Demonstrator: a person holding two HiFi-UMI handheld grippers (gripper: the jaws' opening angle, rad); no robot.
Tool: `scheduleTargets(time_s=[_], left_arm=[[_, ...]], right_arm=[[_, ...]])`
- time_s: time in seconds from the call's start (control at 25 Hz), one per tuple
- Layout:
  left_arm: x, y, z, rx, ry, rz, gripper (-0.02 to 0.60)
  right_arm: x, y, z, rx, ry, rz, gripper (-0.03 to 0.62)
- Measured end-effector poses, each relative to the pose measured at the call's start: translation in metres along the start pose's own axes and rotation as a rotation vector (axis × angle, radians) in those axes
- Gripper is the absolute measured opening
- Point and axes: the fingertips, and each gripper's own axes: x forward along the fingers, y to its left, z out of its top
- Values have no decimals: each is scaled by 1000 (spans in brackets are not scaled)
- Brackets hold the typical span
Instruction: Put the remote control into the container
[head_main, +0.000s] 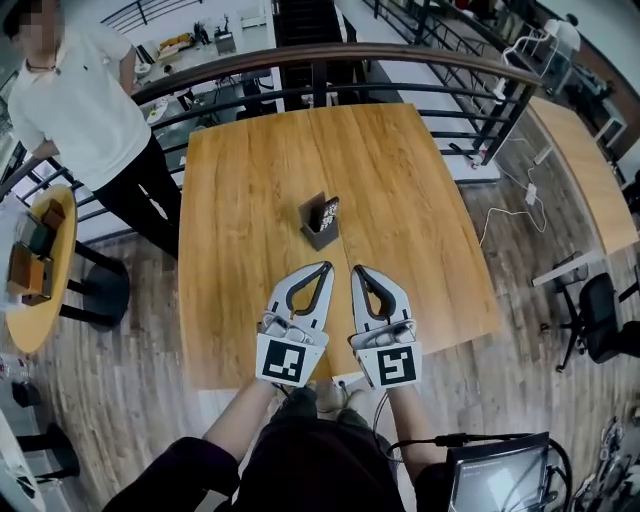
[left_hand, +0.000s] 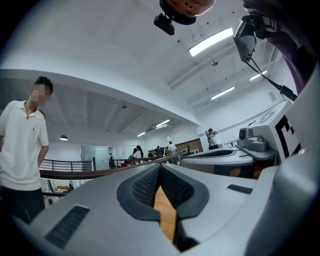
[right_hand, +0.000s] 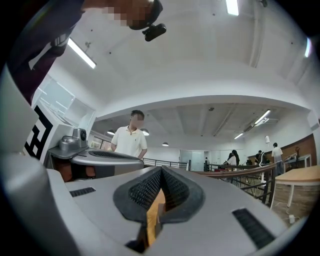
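A small dark grey container (head_main: 318, 234) stands upright near the middle of the wooden table (head_main: 420, 200). The remote control (head_main: 328, 210) is in it, its buttoned top sticking out. Both grippers lie side by side at the table's near edge, pointing at the container and well short of it. The left gripper (head_main: 326, 267) is shut with nothing between its ribbed pads (left_hand: 145, 185). The right gripper (head_main: 356, 270) is also shut and empty, its pads (right_hand: 172, 190) meeting at the tips. Each gripper view shows the other gripper beside it and only a sliver of table.
A person in a white shirt (head_main: 75, 100) stands beyond the table's far left corner, outside a dark curved railing (head_main: 400, 62). A round side table (head_main: 45, 265) with small items is at the left. Another long table (head_main: 585, 170) and an office chair (head_main: 600, 320) are at the right.
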Motion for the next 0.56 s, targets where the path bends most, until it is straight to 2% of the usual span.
scheduleTargets(time_s=[0.08,0.24,0.36,0.56], left_arm=[[-11,-3,15,-4,-13,14,9],[-25,-9,29,-2,-35,34,9],[-32,-15,33,-1,-44,41,9],[-38,-20,34,15,-33,34,9]], right_arm=[[-10,6,11,-10,13,13,15],[-26,14,25,0,-27,8,15],[-39,17,17,-50,19,30,15],[-41,20,27,-42,-8,22,15]])
